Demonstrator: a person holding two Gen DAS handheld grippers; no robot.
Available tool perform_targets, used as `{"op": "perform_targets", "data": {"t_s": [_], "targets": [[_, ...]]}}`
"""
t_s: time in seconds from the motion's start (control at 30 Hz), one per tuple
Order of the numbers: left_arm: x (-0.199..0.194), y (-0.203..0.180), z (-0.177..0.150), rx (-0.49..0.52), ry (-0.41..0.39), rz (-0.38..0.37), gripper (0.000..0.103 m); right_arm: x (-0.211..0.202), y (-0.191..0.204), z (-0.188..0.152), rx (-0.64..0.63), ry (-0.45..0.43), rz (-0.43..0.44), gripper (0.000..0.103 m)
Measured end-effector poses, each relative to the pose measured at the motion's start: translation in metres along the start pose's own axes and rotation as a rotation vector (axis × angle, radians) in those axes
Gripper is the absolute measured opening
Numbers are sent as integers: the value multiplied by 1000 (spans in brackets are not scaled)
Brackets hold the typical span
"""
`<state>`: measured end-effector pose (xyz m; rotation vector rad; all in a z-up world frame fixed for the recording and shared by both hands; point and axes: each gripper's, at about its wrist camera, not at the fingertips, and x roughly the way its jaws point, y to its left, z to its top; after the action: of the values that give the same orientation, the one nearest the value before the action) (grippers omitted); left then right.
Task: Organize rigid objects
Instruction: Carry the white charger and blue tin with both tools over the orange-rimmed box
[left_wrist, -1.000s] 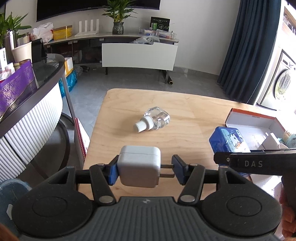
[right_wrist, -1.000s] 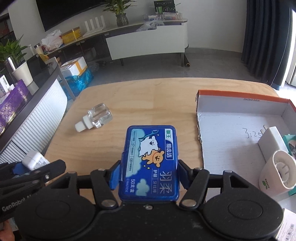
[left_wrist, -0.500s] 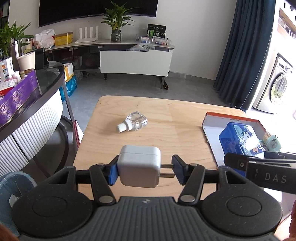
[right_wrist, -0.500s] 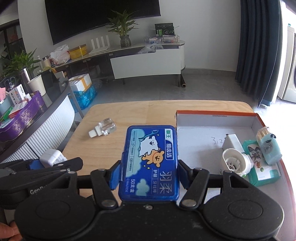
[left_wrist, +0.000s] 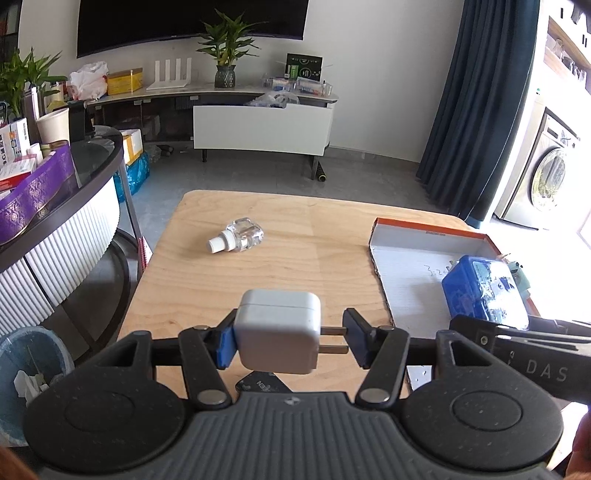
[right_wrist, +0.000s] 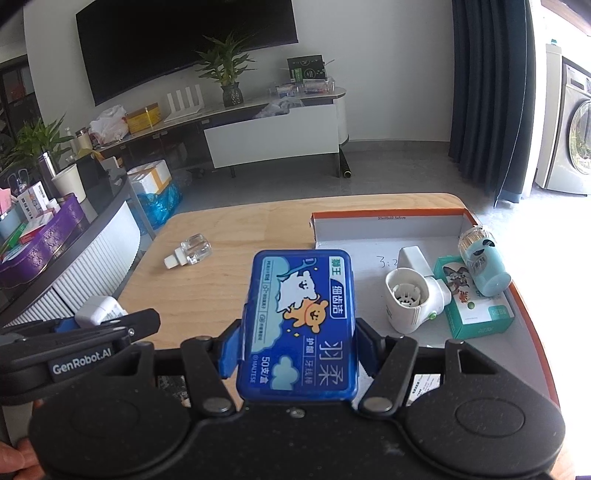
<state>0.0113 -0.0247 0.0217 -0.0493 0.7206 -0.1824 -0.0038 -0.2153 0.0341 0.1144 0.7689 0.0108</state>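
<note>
My left gripper (left_wrist: 288, 341) is shut on a white charger plug (left_wrist: 277, 332): one pad presses its body, the other its prongs. It hovers above the near part of the wooden table (left_wrist: 295, 266). My right gripper (right_wrist: 299, 350) is shut on a blue floss box (right_wrist: 301, 325), held above the table beside the white orange-edged tray (right_wrist: 369, 236). In the left wrist view the blue floss box (left_wrist: 480, 295) hangs over the tray (left_wrist: 417, 273). A clear bottle (left_wrist: 240, 236) with a white cap lies on its side mid-table.
In the tray lie a white cup-shaped device (right_wrist: 410, 299), a green carton (right_wrist: 476, 306) and a pale blue container (right_wrist: 484, 266). A curved counter with a purple box (left_wrist: 37, 192) stands on the left, with a bin (left_wrist: 26, 369) beside the table.
Both grippers have risen and drawn back, so more of the table shows. The blue floss box has shifted from beside the tray to over it. Both grips are unchanged.
</note>
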Motion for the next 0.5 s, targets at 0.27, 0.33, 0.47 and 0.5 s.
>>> {"op": "perform_targets", "data": {"t_s": [0.27, 0.33, 0.47, 0.5], "targets": [[-5, -14, 0, 11, -12, -20, 59, -14, -10, 0, -5, -29, -11, 74], [-6, -20, 0, 18, -15, -26, 59, -17, -15, 0, 0, -33, -16, 74], [-7, -29, 0, 35, -17, -38, 59, -22, -24, 0, 16, -40, -31, 74], [-7, -31, -1, 38, -17, -41, 59, -23, -27, 0, 22, -42, -34, 74]]}}
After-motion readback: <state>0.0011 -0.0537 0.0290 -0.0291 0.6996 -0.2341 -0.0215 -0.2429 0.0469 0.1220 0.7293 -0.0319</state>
